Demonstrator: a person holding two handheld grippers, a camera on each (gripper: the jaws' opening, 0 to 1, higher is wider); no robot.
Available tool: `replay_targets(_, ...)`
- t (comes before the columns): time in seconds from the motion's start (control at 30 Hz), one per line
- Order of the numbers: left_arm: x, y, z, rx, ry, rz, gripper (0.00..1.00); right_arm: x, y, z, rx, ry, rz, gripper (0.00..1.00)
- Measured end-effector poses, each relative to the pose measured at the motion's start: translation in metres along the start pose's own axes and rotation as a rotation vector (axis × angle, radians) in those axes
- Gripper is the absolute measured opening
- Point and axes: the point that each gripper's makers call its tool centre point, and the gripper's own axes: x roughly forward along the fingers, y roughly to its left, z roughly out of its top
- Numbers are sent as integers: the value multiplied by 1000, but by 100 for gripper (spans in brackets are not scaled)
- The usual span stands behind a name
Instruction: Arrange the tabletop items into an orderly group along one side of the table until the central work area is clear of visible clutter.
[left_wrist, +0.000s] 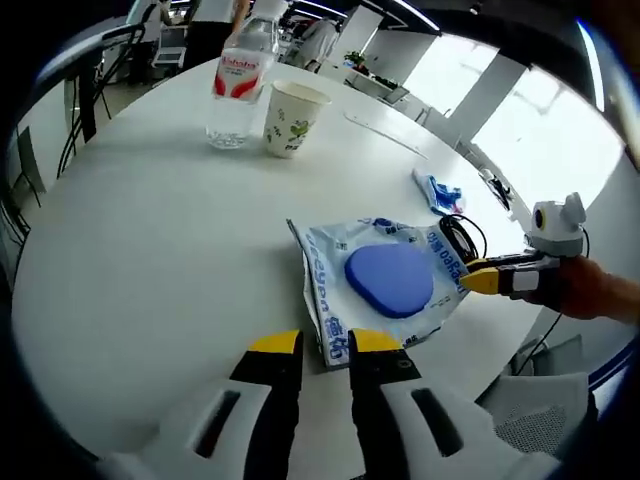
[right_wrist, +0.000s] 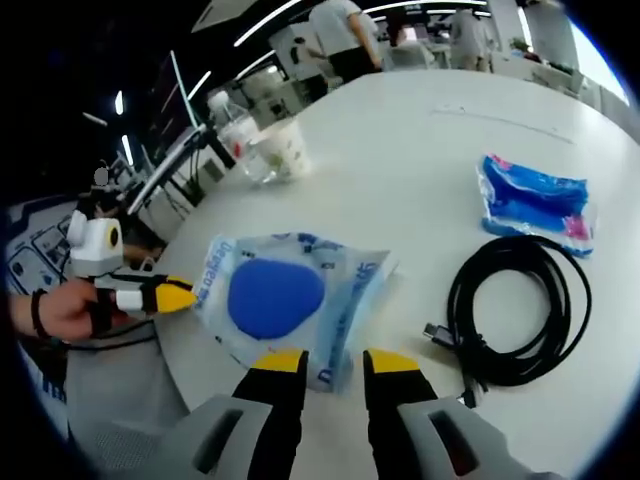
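A clear plastic package (left_wrist: 385, 280) with a blue oval pad inside lies flat on the white table (left_wrist: 150, 250). My left gripper (left_wrist: 325, 345) is shut on its near corner. My right gripper (left_wrist: 470, 280), held by a hand, comes in from the right and pinches the opposite edge. In the right gripper view, the same package (right_wrist: 280, 295) sits just ahead of my right gripper (right_wrist: 335, 362), which is shut on its printed edge. There the left gripper (right_wrist: 185, 296) grips the far left edge.
A water bottle (left_wrist: 238, 85) and a paper cup (left_wrist: 290, 118) stand together at the far side. A coiled black cable (right_wrist: 520, 310) and a small blue packet (right_wrist: 535, 205) lie beside the package. The table's edge runs close behind each gripper. Chairs stand beyond the table.
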Motion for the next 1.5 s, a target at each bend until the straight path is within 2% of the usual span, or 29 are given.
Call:
replay_targets(0.1, 0, 2, -2, 24, 7, 8, 15, 1, 0, -1, 4, -1, 0, 20)
replay_targets(0.87, 4, 2, -7, 41, 30, -11, 12, 5, 3, -6, 16, 3, 7, 14)
replay_targets(1.03, 6, 0, -5, 32, 29, -27, 5, 7, 2, -4, 1, 7, 7, 11)
replay_targets(1.3, 9, 2, -1, 33, 31, -19, 0, 8, 2, -3, -6, 13, 12, 3)
replay_targets(1.5, 12, 0, 10, 29, 14, -18, 0, 6, 3, 5, -20, 0, 14, 0)
